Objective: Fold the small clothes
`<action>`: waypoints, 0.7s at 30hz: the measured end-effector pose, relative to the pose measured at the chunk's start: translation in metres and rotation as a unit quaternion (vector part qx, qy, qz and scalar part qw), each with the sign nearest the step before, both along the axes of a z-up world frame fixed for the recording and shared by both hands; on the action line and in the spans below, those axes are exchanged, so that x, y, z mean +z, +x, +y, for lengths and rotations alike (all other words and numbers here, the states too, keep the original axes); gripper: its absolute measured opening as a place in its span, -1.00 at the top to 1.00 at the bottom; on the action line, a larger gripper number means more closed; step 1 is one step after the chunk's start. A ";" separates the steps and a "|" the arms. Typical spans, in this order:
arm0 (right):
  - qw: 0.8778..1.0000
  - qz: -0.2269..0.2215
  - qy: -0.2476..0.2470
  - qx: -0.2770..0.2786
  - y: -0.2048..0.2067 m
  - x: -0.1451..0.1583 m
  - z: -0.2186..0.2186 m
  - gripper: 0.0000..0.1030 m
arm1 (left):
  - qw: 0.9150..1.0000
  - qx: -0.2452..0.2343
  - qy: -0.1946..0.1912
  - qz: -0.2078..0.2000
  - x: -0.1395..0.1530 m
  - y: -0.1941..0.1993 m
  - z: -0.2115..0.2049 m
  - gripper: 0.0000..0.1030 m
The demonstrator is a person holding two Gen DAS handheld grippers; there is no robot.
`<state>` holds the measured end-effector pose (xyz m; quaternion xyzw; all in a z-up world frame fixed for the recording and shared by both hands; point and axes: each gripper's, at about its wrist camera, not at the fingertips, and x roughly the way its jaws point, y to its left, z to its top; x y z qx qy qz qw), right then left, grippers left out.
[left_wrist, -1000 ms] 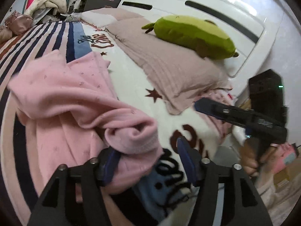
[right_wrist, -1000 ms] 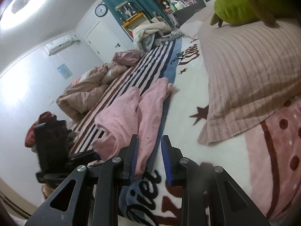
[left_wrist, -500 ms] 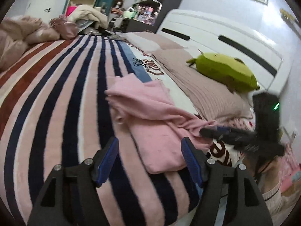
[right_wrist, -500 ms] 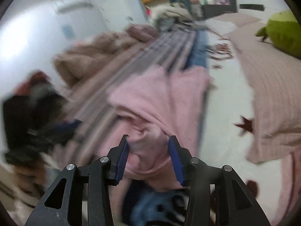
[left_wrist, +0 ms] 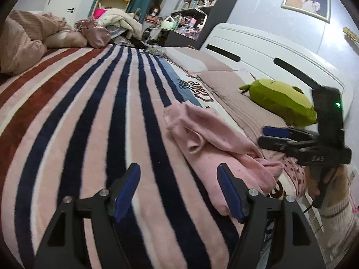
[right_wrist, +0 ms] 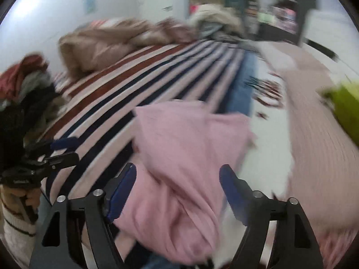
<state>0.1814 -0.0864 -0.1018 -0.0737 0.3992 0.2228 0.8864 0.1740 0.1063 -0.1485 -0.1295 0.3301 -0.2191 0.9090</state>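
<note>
The left gripper (left_wrist: pixel 178 188) is opening its jaws wide, and nothing is sitting between them now. A second ago a pink cuff was bunched right in that gap; now only the striped blanket (left_wrist: pixel 89 116) is showing there. The right gripper (right_wrist: pixel 177 188) is opening too. A second ago its jaws were nearly together; now they are standing far apart, with the pink clothes (right_wrist: pixel 186 157) lying below and between them. The pads are not pressing on the cloth.

The pink clothes (left_wrist: pixel 215 143) are lying near the front edge of the bed, where the stripes are meeting the white part with the letters and stars. Before, they were heaped up loose. Now they are lying flatter, folded over in a long shape.

In the left view, the right gripper (left_wrist: pixel 276 137) is hanging past the clothes, and a hand (left_wrist: pixel 314 179) is holding it. Farther back, a green plush toy (left_wrist: pixel 280 100) is resting on the pinkish pillow (left_wrist: pixel 231 94) by the white headboard (left_wrist: pixel 269 51). A crumpled quilt (left_wrist: pixel 24 40) is lying at the far left corner.
</note>
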 end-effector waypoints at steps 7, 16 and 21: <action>0.990 0.028 -0.133 0.022 0.068 -0.045 0.052 -0.03 | 1.000 0.003 -0.003 0.004 -0.001 0.003 0.003 -0.34; 0.980 0.047 -0.068 -0.181 0.101 -0.040 -0.089 0.24 | 0.999 -0.034 -0.006 0.023 -0.008 0.016 -0.019 -0.34; 0.985 0.076 0.073 -0.133 0.052 -0.031 -0.125 -0.09 | 0.995 -0.081 -0.035 0.046 -0.016 0.023 -0.046 -0.46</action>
